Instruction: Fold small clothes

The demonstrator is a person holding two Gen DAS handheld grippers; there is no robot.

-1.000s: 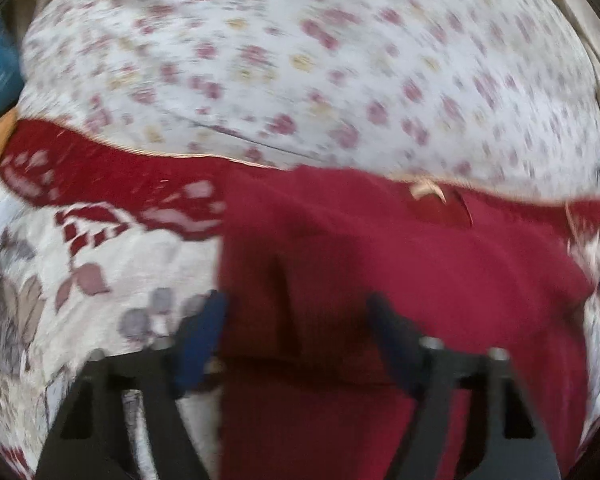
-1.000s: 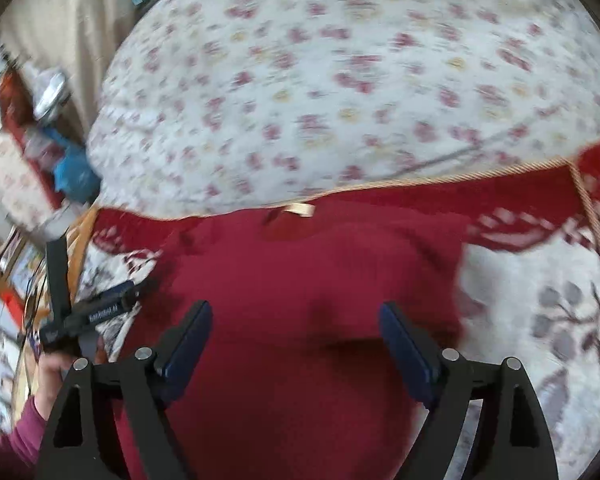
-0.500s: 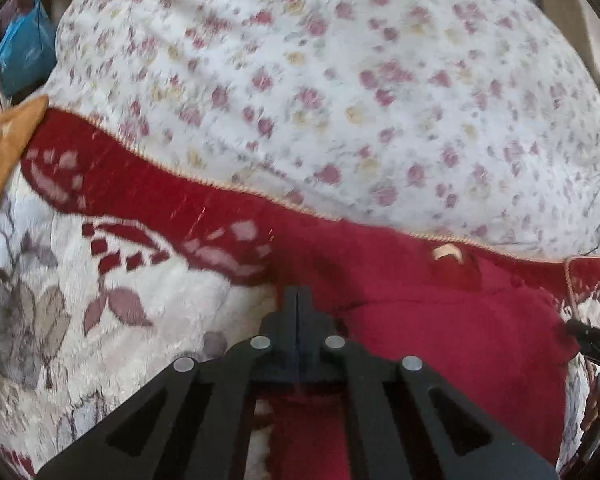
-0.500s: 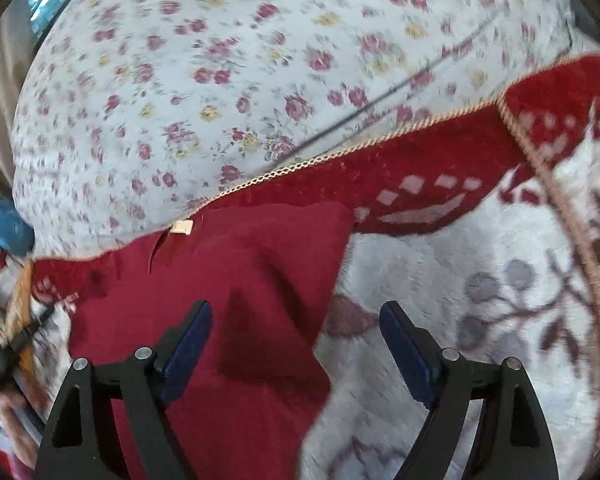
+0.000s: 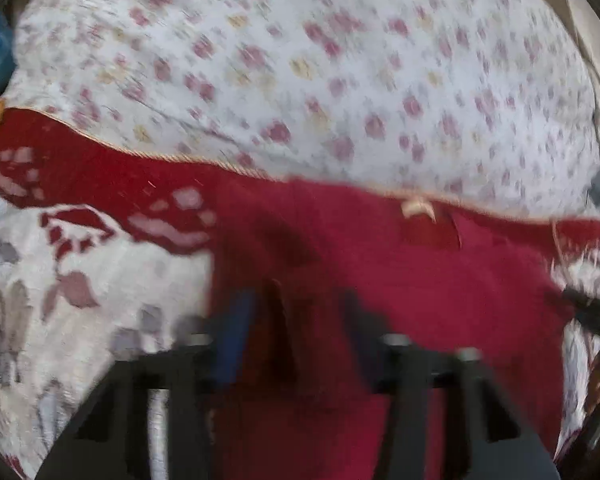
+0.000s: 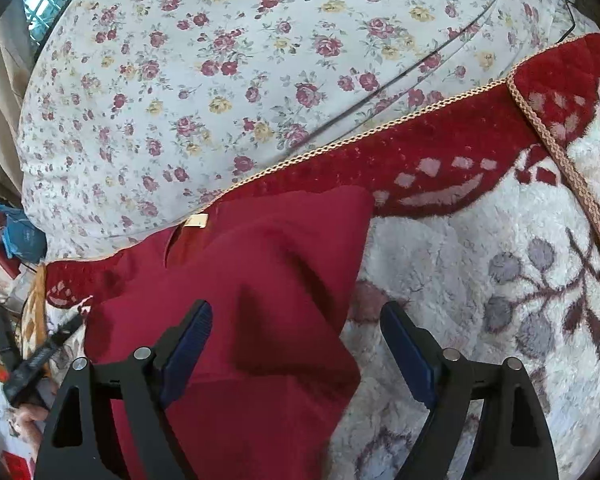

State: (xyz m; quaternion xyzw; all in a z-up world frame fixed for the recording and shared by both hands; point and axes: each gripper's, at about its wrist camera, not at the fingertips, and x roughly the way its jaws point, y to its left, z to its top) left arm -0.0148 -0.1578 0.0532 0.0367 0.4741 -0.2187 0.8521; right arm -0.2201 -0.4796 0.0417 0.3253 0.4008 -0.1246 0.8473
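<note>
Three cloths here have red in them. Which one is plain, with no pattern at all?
The red garment with the small tan label, lying under the grippers. The blanket below it has a leaf pattern on white with a red border, and the sheet beyond is white with small roses.

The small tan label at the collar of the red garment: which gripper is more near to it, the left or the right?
Hard to say; both look similar. The left gripper, jaws opening, is over the red garment, below-left of the label. The right gripper, open, straddles the garment's right edge, below-right.
</note>
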